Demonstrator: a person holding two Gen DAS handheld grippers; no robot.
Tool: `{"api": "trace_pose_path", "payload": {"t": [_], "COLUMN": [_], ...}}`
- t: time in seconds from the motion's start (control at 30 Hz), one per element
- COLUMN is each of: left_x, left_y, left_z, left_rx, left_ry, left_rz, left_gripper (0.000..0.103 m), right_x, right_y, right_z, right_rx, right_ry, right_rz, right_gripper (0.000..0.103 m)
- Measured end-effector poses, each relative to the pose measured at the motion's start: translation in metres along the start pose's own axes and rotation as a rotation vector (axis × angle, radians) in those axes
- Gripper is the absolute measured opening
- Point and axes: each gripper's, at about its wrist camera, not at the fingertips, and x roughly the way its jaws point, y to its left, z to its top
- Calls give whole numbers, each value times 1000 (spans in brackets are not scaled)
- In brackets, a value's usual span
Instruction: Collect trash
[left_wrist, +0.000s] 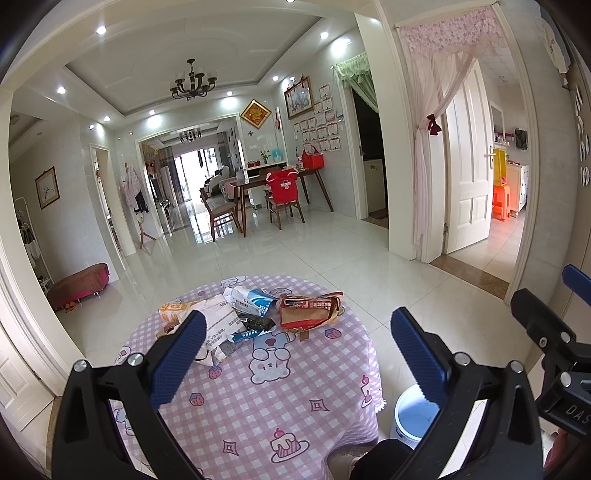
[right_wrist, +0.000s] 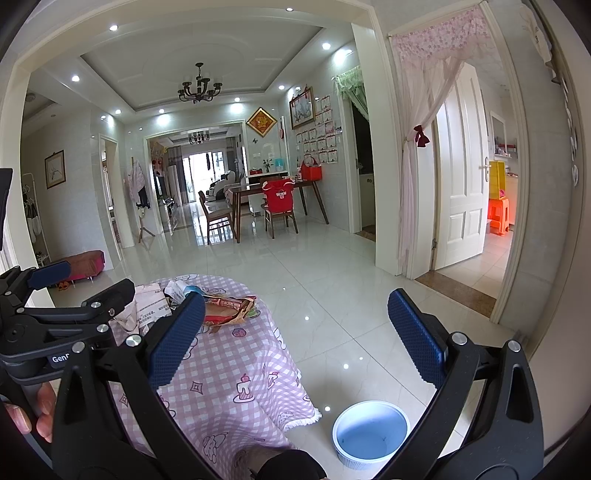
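Round surface (left_wrist: 258, 406) under a pink checked cloth, carrying the trash pile (left_wrist: 251, 314) at its far side. White bucket (right_wrist: 371, 434) on the floor just beside it, presumably placed to receive the trash. Left gripper (left_wrist: 299, 354) and right gripper (right_wrist: 295, 339) hover short of the pile, fingers spread wide and empty, likely readied for a first grasp.

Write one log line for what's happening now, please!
left tool: open, empty | right tool: open, empty | trash pile: untouched on table | bucket: on floor
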Motion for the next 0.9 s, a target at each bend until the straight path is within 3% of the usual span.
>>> {"api": "trace_pose_path", "payload": {"t": [0.9], "left_x": [4], "left_y": [-1], "left_z": [-6], "left_rx": [0], "left_ry": [6], "left_rz": [-1], "left_gripper": [98], "right_x": [10], "right_y": [0], "right_z": [-10], "right_rx": [7], "right_ry": [15], "right_rz": [2], "right_gripper": [97]}}
